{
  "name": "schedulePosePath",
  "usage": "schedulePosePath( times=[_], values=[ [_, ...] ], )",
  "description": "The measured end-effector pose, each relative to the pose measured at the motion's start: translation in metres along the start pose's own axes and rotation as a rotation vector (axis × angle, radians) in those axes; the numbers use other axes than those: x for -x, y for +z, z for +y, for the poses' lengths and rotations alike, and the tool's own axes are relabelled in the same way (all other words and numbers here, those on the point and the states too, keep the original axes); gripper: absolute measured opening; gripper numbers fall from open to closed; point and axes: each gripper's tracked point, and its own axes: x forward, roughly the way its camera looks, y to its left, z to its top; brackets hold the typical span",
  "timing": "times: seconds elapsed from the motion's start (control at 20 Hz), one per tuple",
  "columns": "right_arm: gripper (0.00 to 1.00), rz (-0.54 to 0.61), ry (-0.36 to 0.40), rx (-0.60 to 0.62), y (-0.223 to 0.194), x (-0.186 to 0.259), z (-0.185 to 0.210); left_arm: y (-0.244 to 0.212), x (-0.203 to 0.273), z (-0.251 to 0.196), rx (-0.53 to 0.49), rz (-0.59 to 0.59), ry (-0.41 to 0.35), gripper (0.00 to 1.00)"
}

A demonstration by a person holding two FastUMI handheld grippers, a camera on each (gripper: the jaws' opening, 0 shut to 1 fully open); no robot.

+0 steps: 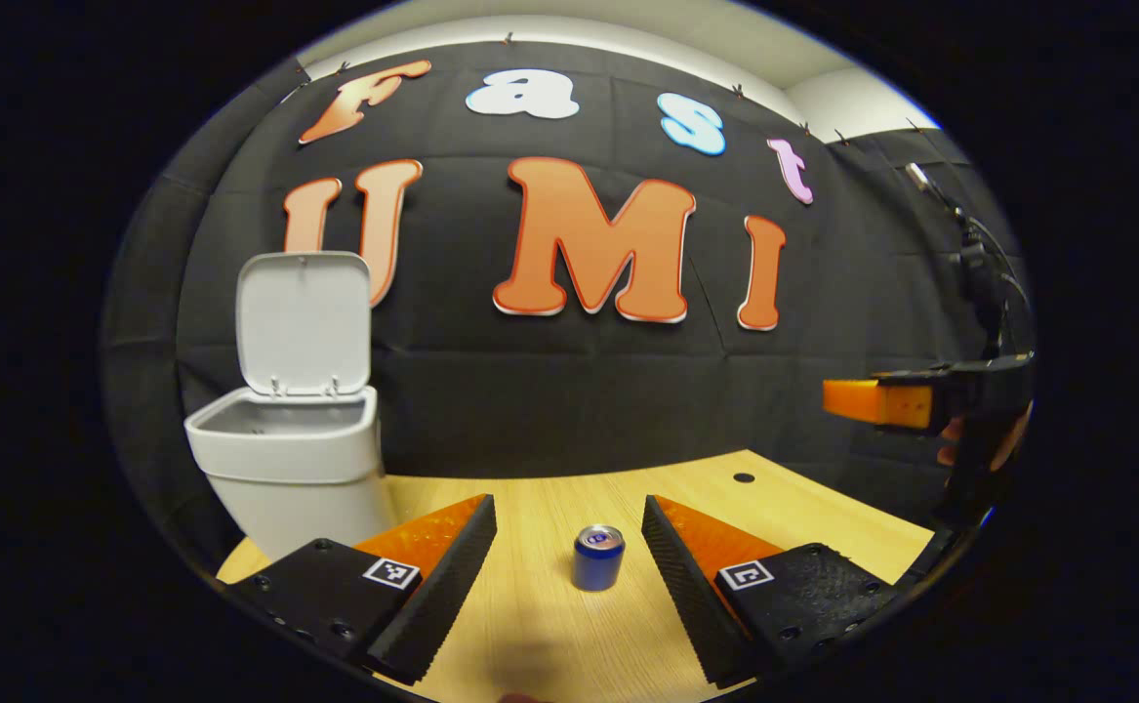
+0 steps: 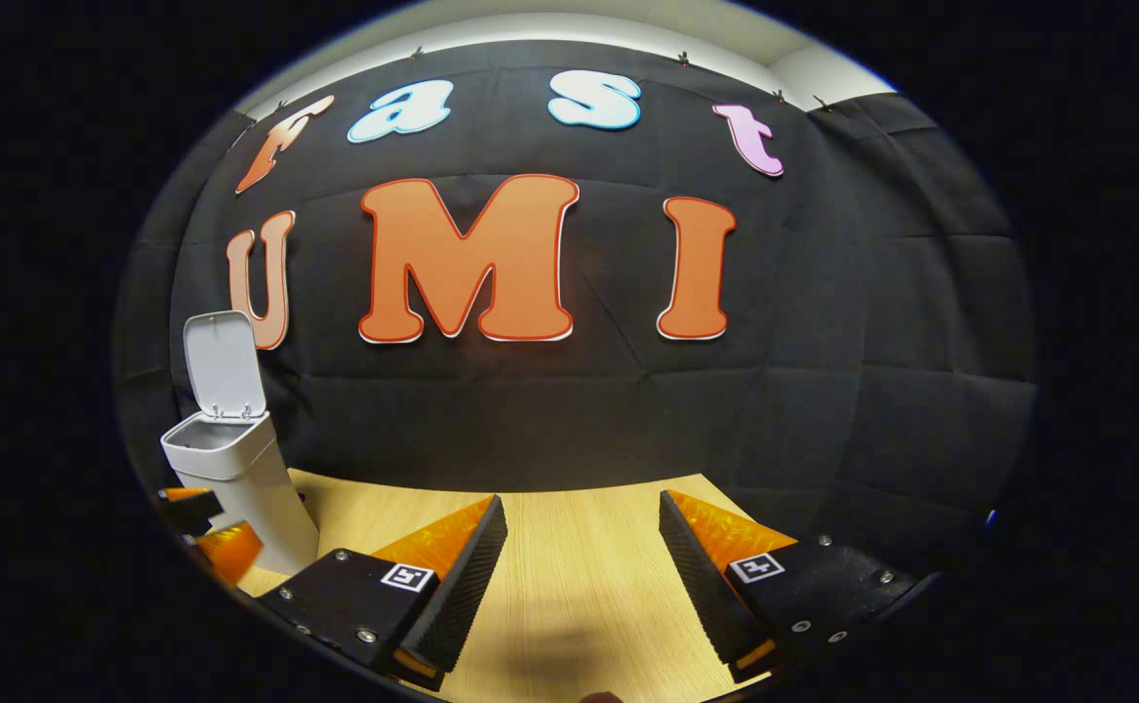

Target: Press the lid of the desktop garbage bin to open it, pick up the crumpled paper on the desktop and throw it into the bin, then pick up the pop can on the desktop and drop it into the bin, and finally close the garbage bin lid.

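Observation:
In the left gripper view the white garbage bin (image 1: 286,459) stands at the left on the wooden desk, its lid (image 1: 303,322) raised upright. A blue pop can (image 1: 597,558) stands upright on the desk, ahead of my left gripper (image 1: 569,532) and between its two spread fingers, touching neither. The left gripper is open. The right gripper (image 1: 847,400) shows at the far right edge, held above the desk by a hand. In the right gripper view my right gripper (image 2: 582,532) is open over bare desk, with nothing between its fingers. The bin (image 2: 237,488) stands far left there, lid (image 2: 224,365) up.
The wooden desk (image 1: 784,508) ends at the black cloth wall behind; a small dark hole (image 1: 744,477) sits near its back right. Parts of the left gripper (image 2: 208,532) show beside the bin's base in the right gripper view.

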Motion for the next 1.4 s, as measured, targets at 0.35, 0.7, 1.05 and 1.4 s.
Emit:
schedulePosePath(
  times=[0.35, 0.7, 1.05, 1.4],
  values=[
    [0.94, 0.077, -0.01, 0.03, -0.022, -0.009, -0.009, -0.14, -0.086, -0.027, -0.073, 0.215, -0.025, 0.96],
    [0.94, 0.129, -0.038, 0.059, -0.036, -0.017, -0.011, -0.202, -0.166, -0.026, -0.13, 0.249, -0.02, 0.96],
    [0.94, 0.161, -0.031, 0.088, -0.044, -0.015, -0.002, -0.193, -0.194, -0.027, -0.141, 0.208, -0.02, 0.83],
    [0.94, 0.155, -0.004, 0.067, -0.039, -0.02, 0.004, -0.079, -0.142, -0.005, -0.089, 0.104, 0.016, 0.8]
  ],
)
